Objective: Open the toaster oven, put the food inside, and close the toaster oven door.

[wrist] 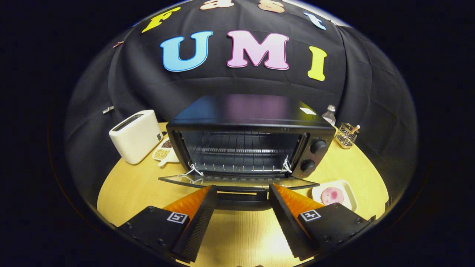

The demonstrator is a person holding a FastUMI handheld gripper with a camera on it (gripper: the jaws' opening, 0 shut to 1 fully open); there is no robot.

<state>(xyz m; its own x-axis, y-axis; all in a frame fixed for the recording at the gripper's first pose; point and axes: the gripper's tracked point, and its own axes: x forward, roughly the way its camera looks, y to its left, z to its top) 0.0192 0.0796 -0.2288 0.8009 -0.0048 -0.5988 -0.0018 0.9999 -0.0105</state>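
A black toaster oven stands on the round wooden table, straight ahead of my fingers. Its glass door lies folded down flat, and the wire rack inside is bare. The door's dark handle sits between my fingertips. My gripper is open, with nothing held. A pink round piece of food rests on a white square plate, just right of the right finger and in front of the oven's two knobs.
A white pop-up toaster stands left of the oven, with a small white dish of grains beside it. Behind the oven on the right are a clear bottle and a wire holder.
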